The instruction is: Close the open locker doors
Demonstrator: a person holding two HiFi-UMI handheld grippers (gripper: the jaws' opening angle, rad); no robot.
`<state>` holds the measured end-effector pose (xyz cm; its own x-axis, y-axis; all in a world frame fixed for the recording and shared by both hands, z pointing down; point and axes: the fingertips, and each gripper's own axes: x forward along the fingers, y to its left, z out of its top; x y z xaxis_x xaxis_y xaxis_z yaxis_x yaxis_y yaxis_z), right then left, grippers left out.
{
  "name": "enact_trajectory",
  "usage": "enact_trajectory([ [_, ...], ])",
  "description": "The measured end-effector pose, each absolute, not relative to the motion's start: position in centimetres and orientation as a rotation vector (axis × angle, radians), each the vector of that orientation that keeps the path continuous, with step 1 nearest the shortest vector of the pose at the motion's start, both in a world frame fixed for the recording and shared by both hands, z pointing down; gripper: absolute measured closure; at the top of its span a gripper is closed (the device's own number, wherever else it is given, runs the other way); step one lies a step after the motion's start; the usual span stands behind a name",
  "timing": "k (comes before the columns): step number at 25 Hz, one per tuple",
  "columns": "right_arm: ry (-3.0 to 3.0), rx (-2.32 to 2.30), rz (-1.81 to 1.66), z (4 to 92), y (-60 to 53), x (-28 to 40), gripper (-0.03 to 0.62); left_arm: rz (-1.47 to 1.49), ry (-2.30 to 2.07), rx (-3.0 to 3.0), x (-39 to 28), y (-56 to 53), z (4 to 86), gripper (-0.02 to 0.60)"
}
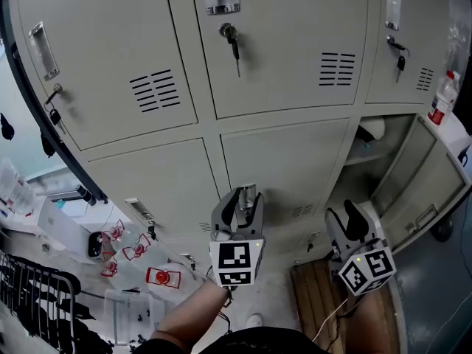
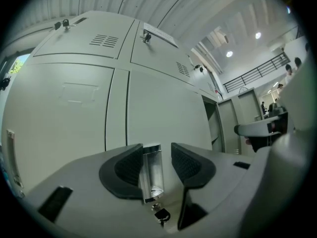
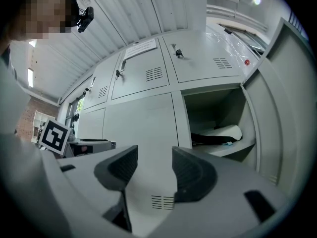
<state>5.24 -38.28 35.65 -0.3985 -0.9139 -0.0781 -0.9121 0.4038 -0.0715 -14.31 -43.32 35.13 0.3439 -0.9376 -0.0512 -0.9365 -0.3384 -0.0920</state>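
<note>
Not yet clamped with the left gripper (image 2: pixel 157 156): half-narrowed round the chrome handle (image 2: pixel 151 175) at lower centre, 1 pad clear of it, so likely to slip off or snag the key (image 2: pixel 161 215) below. Holding nothing in the right gripper (image 3: pixel 154 165), spread wide. Left to shut: 1 open locker door (image 1: pixel 422 189) at right edge, swinging room probably tight beside the right gripper

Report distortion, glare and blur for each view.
Head view: evenly lit and sharp, the lockers splay outward. Left gripper view: strong fisheye with dark corners, the ceiling lights blow out, the chrome handle glints. Right gripper view: same fisheye bend, the open locker is dimmer inside.
</note>
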Motion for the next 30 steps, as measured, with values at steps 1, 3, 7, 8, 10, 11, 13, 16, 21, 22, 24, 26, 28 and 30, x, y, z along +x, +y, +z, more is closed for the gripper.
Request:
enact_trajectory([
  [1, 2.544, -1.662, -0.025, 35.6, -38.3, 5.2, 0.39, -0.02, 1.741, -2.489, -14.3, -43.4, 35.2, 0.405],
  [3, 2.54, -1.666, -0.028, 35.7, -38.4, 5.3, 0.39, -0.026, 1.738, -2.493, -14.4, -43.8, 35.1, 0.405],
  [7, 2.53, -1.675, -0.037, 35.9, -38.7, 5.5, 0.39, -0.02, 1.744, -2.496, -14.5, -44.2, 35.1, 0.405],
  [8, 2.529, -1.678, -0.037, 35.9, -38.8, 5.5, 0.39, -0.021, 1.744, -2.493, -14.6, -44.2, 35.1, 0.405],
  [10, 2.524, -1.683, -0.039, 35.9, -38.9, 5.6, 0.39, -0.022, 1.738, -2.49, -14.6, -44.2, 35.1, 0.405],
  [11, 2.52, -1.685, -0.04, 36.0, -39.0, 5.6, 0.39, -0.021, 1.733, -2.49, -14.6, -44.2, 35.1, 0.405],
  [13, 2.515, -1.686, -0.043, 36.0, -39.0, 5.5, 0.39, -0.022, 1.722, -2.496, -14.5, -44.2, 35.1, 0.405],
  [16, 2.517, -1.696, -0.045, 36.1, -38.9, 5.2, 0.39, -0.026, 1.698, -2.513, -14.4, -44.0, 35.2, 0.4],
  [21, 2.495, -1.723, -0.043, 36.2, -38.4, 5.4, 0.39, -0.034, 1.6, -2.576, -12.8, -43.0, 35.7, 0.399],
  [22, 2.492, -1.73, -0.04, 36.2, -38.3, 5.5, 0.39, -0.038, 1.57, -2.592, -12.3, -42.8, 35.7, 0.396],
  [24, 2.482, -1.748, -0.033, 36.0, -37.9, 5.6, 0.39, -0.044, 1.506, -2.633, -11.3, -42.3, 35.8, 0.39],
  [26, 2.464, -1.776, -0.024, 35.9, -37.3, 6.1, 0.39, -0.037, 1.434, -2.676, -10.0, -41.7, 35.8, 0.382],
  [28, 2.436, -1.816, -0.014, 35.8, -36.6, 7.0, 0.39, -0.02, 1.354, -2.722, -8.6, -41.2, 35.7, 0.373],
  [30, 2.401, -1.86, -0.006, 35.7, -35.8, 8.0, 0.39, -0.003, 1.277, -2.775, -7.1, -40.7, 35.8, 0.364],
])
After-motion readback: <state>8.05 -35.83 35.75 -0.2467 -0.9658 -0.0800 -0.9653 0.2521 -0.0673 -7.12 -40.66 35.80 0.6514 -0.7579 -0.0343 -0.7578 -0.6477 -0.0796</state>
